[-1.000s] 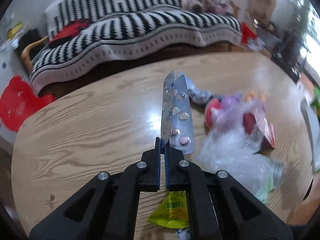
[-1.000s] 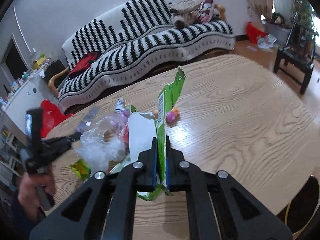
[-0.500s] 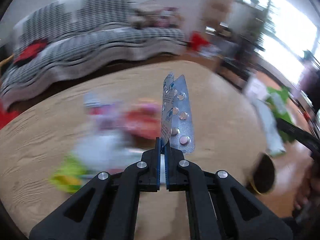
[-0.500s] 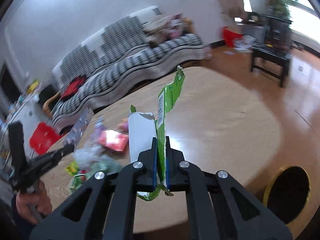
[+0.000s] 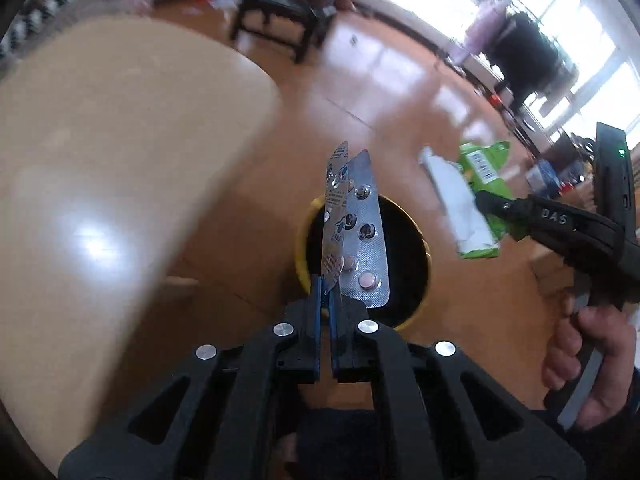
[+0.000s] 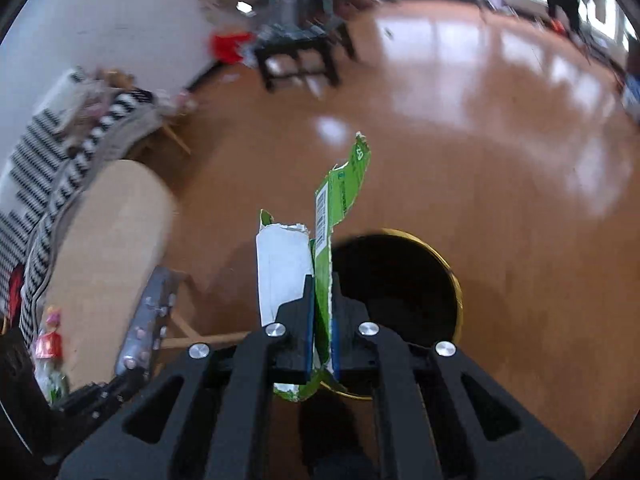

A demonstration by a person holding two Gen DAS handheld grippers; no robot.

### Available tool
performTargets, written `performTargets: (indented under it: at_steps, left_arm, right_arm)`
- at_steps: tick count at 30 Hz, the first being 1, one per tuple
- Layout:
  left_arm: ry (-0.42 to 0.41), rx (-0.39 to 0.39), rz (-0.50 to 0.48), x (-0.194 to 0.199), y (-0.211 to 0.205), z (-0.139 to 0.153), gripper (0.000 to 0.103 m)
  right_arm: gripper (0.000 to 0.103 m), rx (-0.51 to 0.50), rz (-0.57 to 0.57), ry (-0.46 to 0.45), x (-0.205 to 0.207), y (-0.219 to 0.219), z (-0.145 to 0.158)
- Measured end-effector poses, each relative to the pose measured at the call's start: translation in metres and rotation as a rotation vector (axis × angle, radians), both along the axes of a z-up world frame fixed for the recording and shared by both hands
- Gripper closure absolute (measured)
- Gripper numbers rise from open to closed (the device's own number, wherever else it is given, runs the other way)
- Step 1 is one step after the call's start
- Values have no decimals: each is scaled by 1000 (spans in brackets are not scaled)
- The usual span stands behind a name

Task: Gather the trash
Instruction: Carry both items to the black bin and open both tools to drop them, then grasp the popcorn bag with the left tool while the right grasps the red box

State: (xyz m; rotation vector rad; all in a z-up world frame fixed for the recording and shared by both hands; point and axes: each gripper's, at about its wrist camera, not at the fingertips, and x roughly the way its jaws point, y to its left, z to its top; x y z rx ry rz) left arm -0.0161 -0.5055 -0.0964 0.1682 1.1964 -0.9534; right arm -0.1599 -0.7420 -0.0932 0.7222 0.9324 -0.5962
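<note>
My left gripper (image 5: 328,292) is shut on a silver pill blister pack (image 5: 362,236), which sticks up over the dark mouth of a yellow-rimmed bin (image 5: 404,264) on the floor. My right gripper (image 6: 322,296) is shut on a torn green and white wrapper (image 6: 332,220), held just left of the same bin (image 6: 400,280). In the left wrist view the right gripper (image 5: 486,204) with the wrapper (image 5: 476,196) is at the right, a hand (image 5: 592,356) on its handle. In the right wrist view the blister pack (image 6: 146,320) shows at the lower left.
The rounded end of the wooden table (image 5: 100,140) lies left of the bin. Leftover trash (image 6: 48,344) sits on the table at the far left. A dark stool (image 6: 300,56) and a striped sofa (image 6: 60,152) stand farther off on the glossy wooden floor (image 6: 480,120).
Both grippers have swung right, away from the table and its trash pile, and tipped down over the floor bin. Each keeps its hold, the blister pack left and the wrapper right.
</note>
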Motion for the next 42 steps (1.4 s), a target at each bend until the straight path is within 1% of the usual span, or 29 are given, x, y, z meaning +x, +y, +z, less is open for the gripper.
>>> performTargets:
  at_steps: [2,6,8,11,12,17,18,19,20,21,22,23,24,25,26,28,30,33,35,36,38,39,40,42]
  left_arm:
    - [5,7,-36,-11,-25,-16,101]
    - [15,21,-85,-21,-62,-43,101]
    - [13,35,-94,-15,-65,-54,101]
    - [32,47,-90,-15,-81,-72,101]
    - [33,50,-93,-14,-84,-76,101]
    - [-3,49,-132,-24,-97,-88,100]
    - [-6,51,-143,-26,-98,-89,99]
    - [-1,55,-153,-26,-99,-92,99]
    - [2,58,-155,-26,-94,-93,98]
    - [2,65,-153,-25,-90,-89,95]
    - [-2,71,-149,-25,-90,-88,88]
    - [-7,68,-145,-24,-88,-83,63]
    - [-19,61,-134,-23,-86,-77,34]
    - [-51,37,-111,-22,-80,-67,26]
    - [-75,20,-99,-22,-75,-58,22]
    - [-100,-6,-102,-22,-64,-38,20]
    - [-130,-21,-95,-23,-49,-15,14]
    - [-206,-39,-65,-22,-8,23,11]
    - [-260,-28,-37,-20,16,45,10]
    - [-308,-15,-3,-17,38,59,10]
    - [-359,5,59,-7,69,79,10]
    - [-378,14,110,0,96,90,10]
    - [-385,15,142,5,112,98,10]
    - [-394,9,225,16,157,112,10]
  right_arm:
    - [96,39,-24,24,-5,-13,-14]
    - [96,65,-48,52,-9,-24,-27]
    - [96,70,-46,61,-1,-21,-28]
    - [96,69,-53,69,-6,-24,-30]
    - [96,70,-55,70,1,-24,-31]
    - [95,68,-80,86,5,-25,-29]
    - [94,62,-88,96,5,-25,-29]
    - [90,61,-91,96,2,-27,-28]
    - [69,61,-97,91,2,-26,-27]
    - [34,56,-110,78,0,-26,-24]
    - [24,44,-116,62,-1,-26,-20]
    - [22,21,-116,50,-1,-24,-14]
    - [22,3,-113,47,0,-23,-10]
    - [22,-11,-109,39,1,-19,-5]
    - [22,-14,-98,19,2,-16,1]
    - [22,-22,-78,-12,6,-7,11]
    - [19,-50,-46,-47,13,7,27]
    - [16,-104,2,-120,21,31,55]
    - [13,-155,36,-165,27,53,76]
    - [12,-166,53,-180,32,61,82]
    - [12,-179,124,-217,49,88,96]
    - [12,-179,157,-225,55,101,100]
    - [12,-177,195,-232,65,114,104]
    - [12,-164,291,-244,88,148,110]
